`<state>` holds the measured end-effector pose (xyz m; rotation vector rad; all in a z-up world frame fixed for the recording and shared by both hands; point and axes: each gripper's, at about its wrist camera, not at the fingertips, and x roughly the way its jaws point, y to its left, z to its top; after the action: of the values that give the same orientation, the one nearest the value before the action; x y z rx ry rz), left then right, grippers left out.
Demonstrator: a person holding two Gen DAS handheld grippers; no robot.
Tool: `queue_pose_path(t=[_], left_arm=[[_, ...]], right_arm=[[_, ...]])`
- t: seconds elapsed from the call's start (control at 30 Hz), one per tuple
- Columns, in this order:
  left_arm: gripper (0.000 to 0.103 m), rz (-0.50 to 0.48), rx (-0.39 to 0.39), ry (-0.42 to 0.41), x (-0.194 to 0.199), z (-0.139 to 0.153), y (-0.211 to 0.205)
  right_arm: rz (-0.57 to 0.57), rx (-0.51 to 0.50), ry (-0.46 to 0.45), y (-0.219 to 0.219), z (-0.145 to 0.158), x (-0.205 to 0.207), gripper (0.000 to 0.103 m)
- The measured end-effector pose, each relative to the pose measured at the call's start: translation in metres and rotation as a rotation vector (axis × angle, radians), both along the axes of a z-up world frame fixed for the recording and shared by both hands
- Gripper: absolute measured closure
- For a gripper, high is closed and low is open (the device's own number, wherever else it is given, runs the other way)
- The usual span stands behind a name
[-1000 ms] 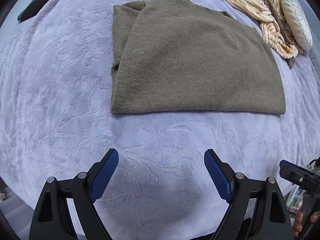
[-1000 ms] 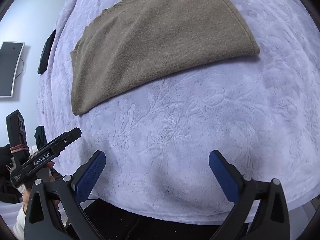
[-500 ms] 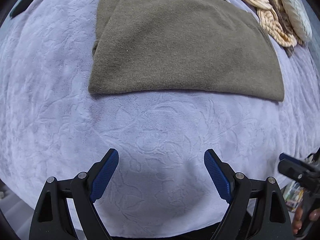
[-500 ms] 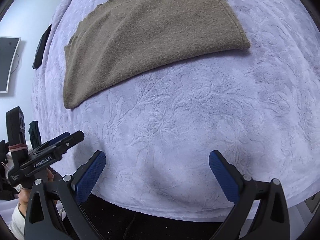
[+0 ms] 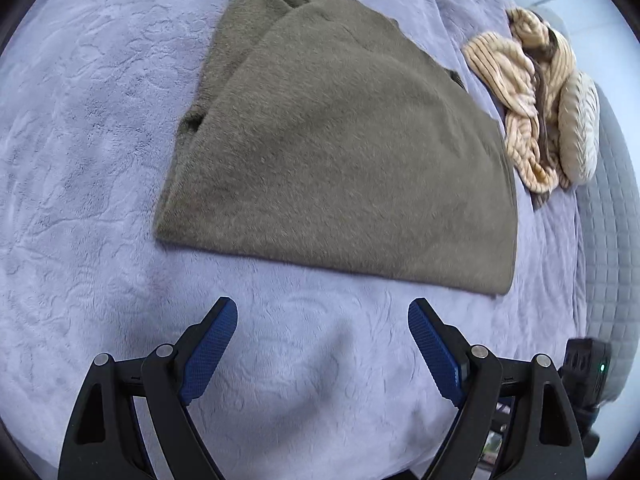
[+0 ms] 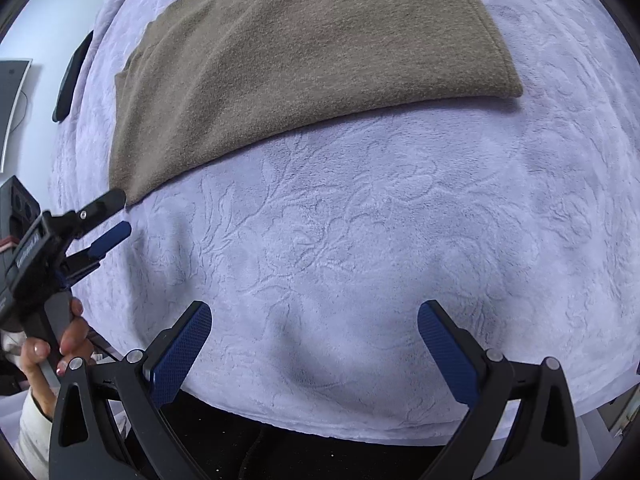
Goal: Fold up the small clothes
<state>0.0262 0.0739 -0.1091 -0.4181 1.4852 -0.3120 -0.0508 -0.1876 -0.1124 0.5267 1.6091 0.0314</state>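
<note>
An olive-brown knit garment (image 5: 340,148) lies folded flat on the lavender blanket (image 5: 80,160). My left gripper (image 5: 322,320) is open and empty, hovering just short of the garment's near edge. In the right wrist view the garment (image 6: 304,52) lies ahead, and my right gripper (image 6: 314,324) is open and empty above bare blanket (image 6: 360,220), further back from the near edge. The left gripper also shows at the left of the right wrist view (image 6: 114,216), its tips next to the garment's near left corner.
A heap of cream striped clothes (image 5: 532,92) lies at the far right of the bed. A dark flat object (image 6: 72,76) lies on the bed's far left edge. The blanket's front edge (image 6: 320,428) drops off just under my right gripper.
Both grippers have moved in toward the garment's near edge; the left one now sits close to its near left corner. Both stay open and empty.
</note>
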Motion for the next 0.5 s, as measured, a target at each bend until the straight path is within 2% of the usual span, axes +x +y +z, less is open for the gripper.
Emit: queue_pose_path(t=[0.17,0.37,0.5], left_arm=[[0.015,0.072,-0.080,0.006,0.011,-0.016,0.010],[0.015,0.138,-0.137,0.004,0.018,-0.037,0.011],[0.015,0.229,-0.236,-0.016,0.023,-0.043,0.017]], right_arm=[[0.030,0.000,0.007,0.008,-0.004,0.008,0.000],[0.061,0.000,0.032,0.018,-0.014,0.011,0.000],[0.081,0.001,0.043,0.026,-0.018,0.014,0.000]])
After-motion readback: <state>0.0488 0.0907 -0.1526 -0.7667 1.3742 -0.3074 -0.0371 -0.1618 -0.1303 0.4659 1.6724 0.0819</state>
